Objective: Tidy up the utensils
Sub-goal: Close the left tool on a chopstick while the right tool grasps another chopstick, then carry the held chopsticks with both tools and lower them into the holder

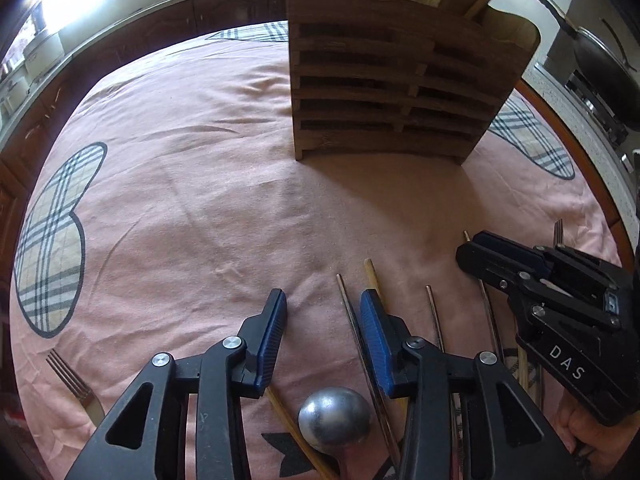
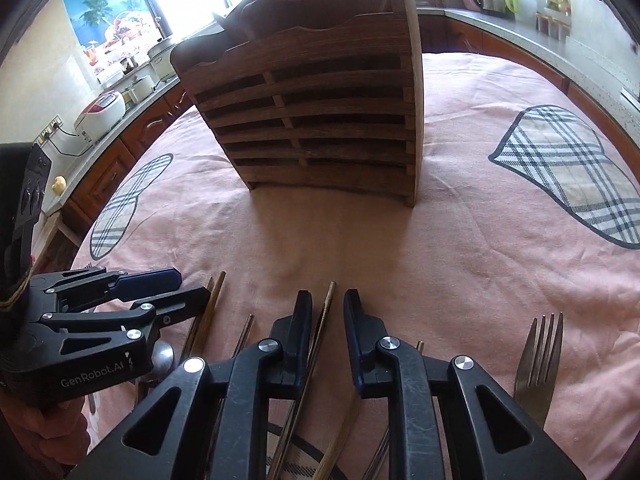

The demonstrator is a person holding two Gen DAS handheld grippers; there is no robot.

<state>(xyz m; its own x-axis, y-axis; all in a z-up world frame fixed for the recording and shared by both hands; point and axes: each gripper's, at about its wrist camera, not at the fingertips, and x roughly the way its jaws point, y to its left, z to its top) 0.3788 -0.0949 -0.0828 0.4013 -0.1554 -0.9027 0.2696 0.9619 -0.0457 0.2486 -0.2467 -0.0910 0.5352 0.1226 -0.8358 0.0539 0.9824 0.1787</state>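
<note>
Wooden slats make up the tall utensil rack (image 2: 320,120), which stands toward the far side of the round table, on a pink cloth (image 1: 200,200) with plaid patches. The loose utensils are gathered at the near edge: chopsticks of metal and of bamboo, a metal spoon (image 1: 334,420) and two forks. The right gripper (image 2: 326,312) is held low over this row with its jaws parted a little, and one thin chopstick (image 2: 326,304) is seen in the gap between them; whether the pads already touch it cannot be told, so it is judged to be straddled, not yet gripped. The left gripper (image 1: 322,312) is held wide open and empty above the spoon bowl, with a metal chopstick (image 1: 348,300) just beside its right finger. For the step to be done well, the right jaws should be lowered until both pads flank the stick alone, the neighbouring sticks being kept out of the bite. The grip is best taken away from the tip, so that the stick does not swing when it is lifted and stood in an upper pocket of the rack. A fork (image 2: 538,356) lies apart at the right and can be left for later.
</note>
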